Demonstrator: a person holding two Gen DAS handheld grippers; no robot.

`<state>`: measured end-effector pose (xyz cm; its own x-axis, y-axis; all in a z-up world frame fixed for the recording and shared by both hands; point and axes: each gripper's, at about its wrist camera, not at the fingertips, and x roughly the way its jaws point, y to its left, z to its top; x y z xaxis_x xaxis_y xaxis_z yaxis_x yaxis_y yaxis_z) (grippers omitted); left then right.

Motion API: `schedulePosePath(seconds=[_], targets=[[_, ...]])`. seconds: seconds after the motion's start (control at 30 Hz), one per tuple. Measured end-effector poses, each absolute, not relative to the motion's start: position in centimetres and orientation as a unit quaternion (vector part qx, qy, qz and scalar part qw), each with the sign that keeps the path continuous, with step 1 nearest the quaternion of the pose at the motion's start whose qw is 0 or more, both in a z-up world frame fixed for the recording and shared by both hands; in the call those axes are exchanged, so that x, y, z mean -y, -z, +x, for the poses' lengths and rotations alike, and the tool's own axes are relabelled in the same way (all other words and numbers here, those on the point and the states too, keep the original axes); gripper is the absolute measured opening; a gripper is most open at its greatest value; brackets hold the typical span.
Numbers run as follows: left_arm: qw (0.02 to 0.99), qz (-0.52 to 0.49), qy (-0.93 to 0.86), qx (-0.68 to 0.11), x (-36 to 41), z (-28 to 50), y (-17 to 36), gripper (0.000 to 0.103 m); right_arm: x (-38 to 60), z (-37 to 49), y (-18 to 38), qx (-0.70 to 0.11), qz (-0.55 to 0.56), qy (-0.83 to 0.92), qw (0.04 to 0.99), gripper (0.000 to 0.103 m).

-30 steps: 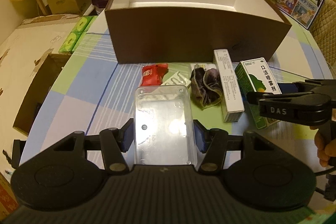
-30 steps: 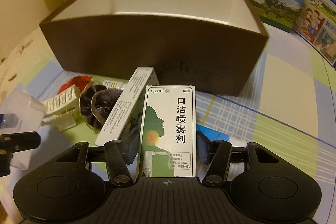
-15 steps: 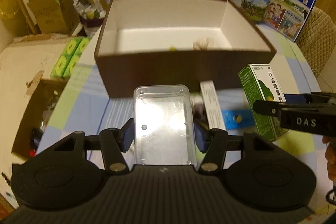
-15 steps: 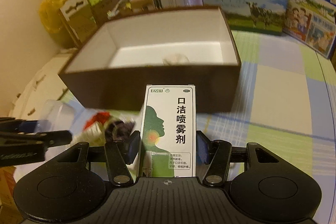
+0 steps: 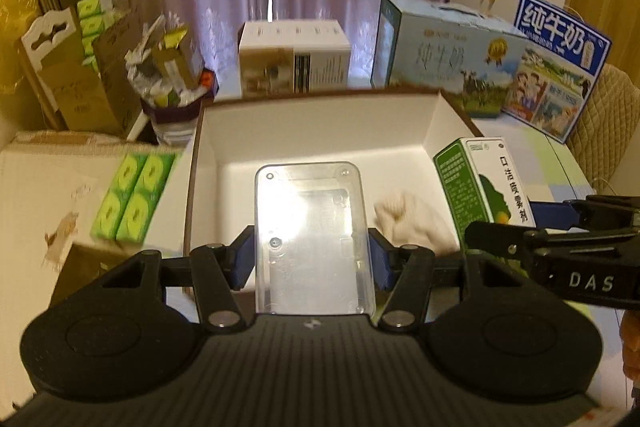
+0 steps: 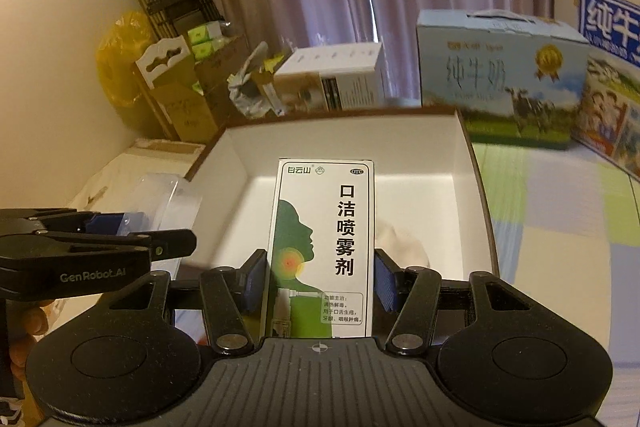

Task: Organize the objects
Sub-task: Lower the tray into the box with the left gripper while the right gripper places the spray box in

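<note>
My left gripper (image 5: 311, 259) is shut on a clear plastic case (image 5: 314, 235), held over the near wall of the brown box (image 5: 404, 123) with its white inside. My right gripper (image 6: 320, 281) is shut on a green and white spray carton (image 6: 324, 243), held above the same box (image 6: 460, 163). The carton (image 5: 484, 183) and the right gripper show at the right of the left wrist view. In the right wrist view, the left gripper (image 6: 120, 227) and the clear case (image 6: 172, 195) appear at the left. A crumpled white cloth (image 5: 412, 223) lies on the box floor.
Milk cartons (image 5: 448, 59) and a blue milk box (image 5: 556, 67) stand behind the box on the checked tablecloth (image 6: 560, 219). A white carton (image 5: 294, 57) sits at the back. Green tissue packs (image 5: 132, 203) and cardboard boxes (image 5: 80, 83) crowd the left side.
Both grippers have risen and moved forward with their loads, from the table in front of the box to above its near wall. The small items left on the table have dropped out of view.
</note>
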<state>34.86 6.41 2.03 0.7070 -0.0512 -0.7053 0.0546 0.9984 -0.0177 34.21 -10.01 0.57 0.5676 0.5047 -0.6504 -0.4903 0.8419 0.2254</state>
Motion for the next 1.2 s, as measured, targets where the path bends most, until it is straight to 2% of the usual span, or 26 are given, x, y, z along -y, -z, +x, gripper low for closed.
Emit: schedulePosePath(seconds=[0.2,0.67,1.2], targets=[[0.922,0.004,0.032,-0.386,-7.0,39.8,-1.8,0.054,8.5,38.4,-0.3,-0.372,0.017,-0.272,0.887,0.052],[0.896,0.001,0.026,-0.444,-8.1,49.1,3.2,0.054,5.5,47.5,4.3,-0.422,0.02,-0.251,0.871,0.052],[0.88,-0.005,0.028,-0.475,-8.8,53.8,6.8,0.054,4.3,53.4,8.5,-0.46,0.052,-0.212,0.861,0.054]])
